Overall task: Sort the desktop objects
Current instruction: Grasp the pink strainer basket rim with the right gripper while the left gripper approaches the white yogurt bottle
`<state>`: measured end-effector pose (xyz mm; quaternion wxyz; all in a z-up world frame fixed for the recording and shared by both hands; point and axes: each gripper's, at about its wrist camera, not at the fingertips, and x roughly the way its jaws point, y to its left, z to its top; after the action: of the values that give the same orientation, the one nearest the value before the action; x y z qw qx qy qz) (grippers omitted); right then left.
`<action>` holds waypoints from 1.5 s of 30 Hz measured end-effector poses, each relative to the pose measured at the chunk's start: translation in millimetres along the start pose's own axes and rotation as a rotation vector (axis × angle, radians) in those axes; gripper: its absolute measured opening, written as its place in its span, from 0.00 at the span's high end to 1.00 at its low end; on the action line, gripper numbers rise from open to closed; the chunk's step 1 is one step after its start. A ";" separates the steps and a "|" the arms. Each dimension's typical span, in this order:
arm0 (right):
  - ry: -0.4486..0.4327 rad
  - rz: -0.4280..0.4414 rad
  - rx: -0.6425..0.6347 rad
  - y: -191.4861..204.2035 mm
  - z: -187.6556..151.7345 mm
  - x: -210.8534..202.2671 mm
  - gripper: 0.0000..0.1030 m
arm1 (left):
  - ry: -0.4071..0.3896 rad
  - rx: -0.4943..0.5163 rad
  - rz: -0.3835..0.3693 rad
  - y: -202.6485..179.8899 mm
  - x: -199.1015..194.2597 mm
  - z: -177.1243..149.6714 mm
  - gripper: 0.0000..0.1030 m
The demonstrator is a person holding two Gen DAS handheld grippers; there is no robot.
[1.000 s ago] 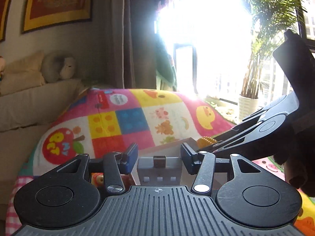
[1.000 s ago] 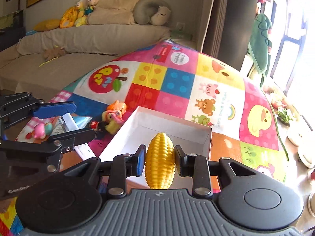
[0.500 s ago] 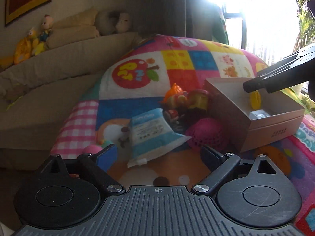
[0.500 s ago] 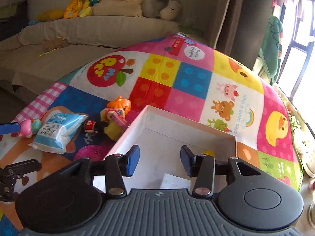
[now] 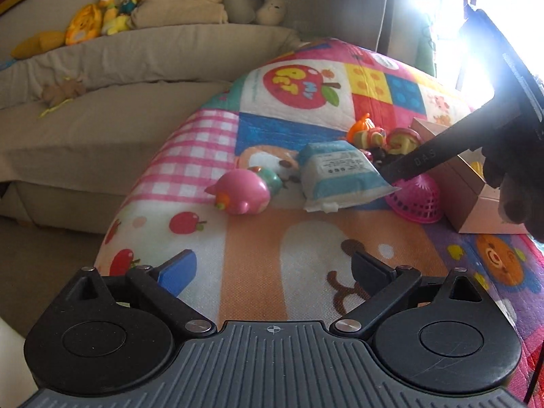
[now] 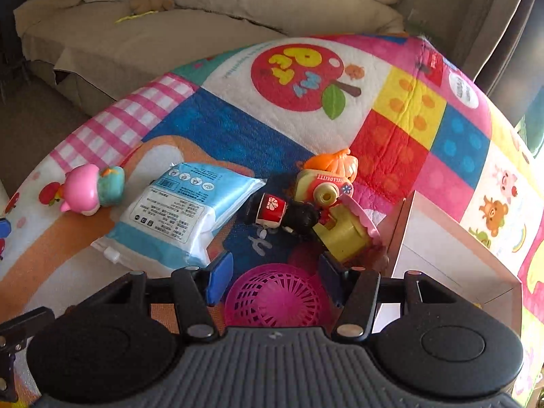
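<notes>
With our right gripper (image 6: 275,277) spread wide above the upturned pink basket (image 6: 276,297) beside the box (image 6: 455,255), we lower squarely, then close on its sides, our left gripper (image 5: 273,270) open and empty.

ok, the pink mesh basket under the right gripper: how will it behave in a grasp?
The pink basket lies upside down, dome up, so the fingers may slide off the curved sides. Its thin open lattice suggests it is light and may flex. The open right gripper straddles it; a light push would probably make it skid on the mat.
</notes>
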<state>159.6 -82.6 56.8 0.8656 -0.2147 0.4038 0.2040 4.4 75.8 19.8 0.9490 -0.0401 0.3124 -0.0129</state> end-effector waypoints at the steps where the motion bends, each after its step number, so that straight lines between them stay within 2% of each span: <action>1: 0.012 0.000 0.002 0.8 -0.7 4.2 0.46 | 0.000 -0.002 -0.003 0.6 -0.3 -1.2 0.02; 3: 0.038 0.023 0.012 2.7 -4.1 7.8 0.48 | 0.000 -0.009 -0.006 2.2 -0.8 -2.5 0.02; 5: 0.026 0.029 -0.010 10.0 -11.3 0.8 0.49 | 0.000 -0.018 -0.005 3.9 -0.9 -2.3 0.02; 7: 0.018 0.075 -0.025 16.1 -21.5 -11.8 0.50 | 0.003 -0.028 0.000 5.0 -0.9 -2.3 0.02; 10: 0.000 0.147 -0.077 29.5 -45.3 -36.0 0.51 | 0.008 -0.030 0.001 4.3 -1.0 -3.0 0.02; 15: -0.043 0.206 -0.152 44.8 -86.9 -72.4 0.50 | 0.011 -0.015 -0.017 -4.7 -3.4 -2.7 0.02; 16: -0.053 0.203 -0.155 45.4 -92.5 -76.6 0.47 | 0.011 -0.011 -0.021 -7.0 -4.0 -2.7 0.02; 17: -0.066 0.185 -0.155 45.7 -97.5 -79.1 0.37 | 0.011 -0.008 -0.024 -8.8 -4.5 -2.4 0.02; 19: -0.095 0.139 -0.140 43.3 -103.2 -77.8 0.22 | 0.011 -0.001 -0.027 -12.5 -7.4 -2.8 0.02; 20: -0.095 0.127 -0.125 40.7 -104.4 -74.3 0.20 | 0.011 0.002 -0.028 -13.7 -9.1 -2.9 0.02; 24: -0.040 0.195 -0.030 30.8 -109.6 -61.2 0.21 | 0.011 0.009 -0.010 -13.6 -16.7 -1.8 0.02; 26: -0.034 0.216 -0.020 34.1 -114.4 -60.9 0.35 | 0.007 0.005 0.008 -11.2 -20.6 -0.1 0.02; 29: -0.085 0.224 -0.030 39.0 -115.8 -72.5 0.38 | 0.010 -0.008 0.022 -8.3 -24.9 1.5 0.02; 33: -0.204 0.207 -0.055 34.2 -113.0 -108.7 0.39 | 0.012 -0.002 0.018 -11.5 -30.6 1.1 0.02; 36: -0.248 0.180 -0.079 25.6 -118.8 -136.2 0.39 | 0.018 0.010 0.001 -19.5 -31.4 -0.5 0.02; 42: -0.191 0.125 -0.120 18.7 -168.6 -156.2 0.38 | 0.045 0.073 -0.074 -54.0 -26.0 -4.0 0.02; 45: -0.164 0.093 -0.084 13.4 -192.8 -152.1 0.38 | 0.066 0.118 -0.119 -78.1 -21.9 -7.3 0.02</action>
<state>-55.2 -202.3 61.6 0.8756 -0.2142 0.3321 0.2777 -17.5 -1.4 33.4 0.9364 -0.0023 0.3394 -0.0891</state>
